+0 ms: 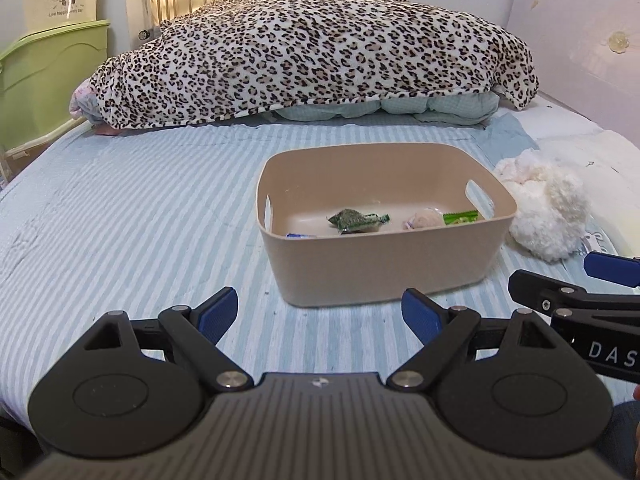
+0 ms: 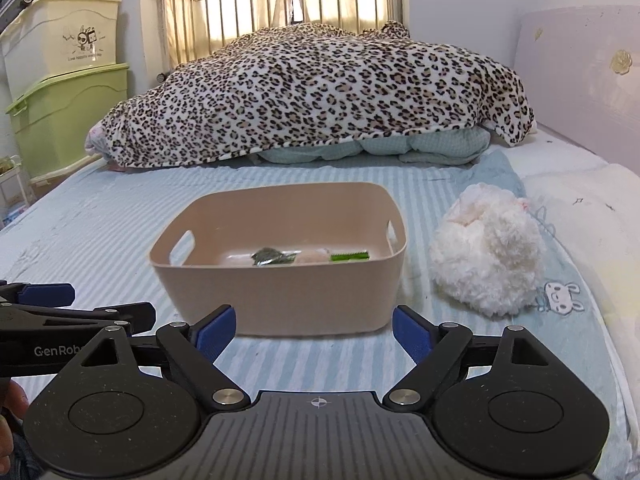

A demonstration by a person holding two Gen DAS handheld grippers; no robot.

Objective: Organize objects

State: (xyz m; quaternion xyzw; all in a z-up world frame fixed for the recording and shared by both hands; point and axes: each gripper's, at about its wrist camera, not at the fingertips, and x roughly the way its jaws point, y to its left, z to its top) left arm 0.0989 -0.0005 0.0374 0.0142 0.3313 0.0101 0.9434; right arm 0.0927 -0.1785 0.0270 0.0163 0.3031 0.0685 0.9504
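Observation:
A beige plastic bin point(image 1: 380, 268) with handle slots sits on the striped bed; it also shows in the right wrist view point(image 2: 280, 296). Inside lie a dark green packet point(image 1: 354, 218), a pale round item point(image 1: 424, 218), a bright green wrapper point(image 1: 460, 217) and a blue-white packet point(image 1: 300, 235). My left gripper point(image 1: 320, 314) is open and empty, just short of the bin's near wall. My right gripper point(image 2: 312, 332) is open and empty, close to the bin's near wall. Each gripper shows at the edge of the other's view.
A white fluffy plush point(image 2: 486, 258) lies on the bed right of the bin point(image 1: 548, 212). A leopard-print blanket point(image 1: 312, 52) is heaped at the back. Green and cream storage boxes point(image 2: 64, 112) stand at the left. A pink headboard point(image 2: 580, 80) runs along the right.

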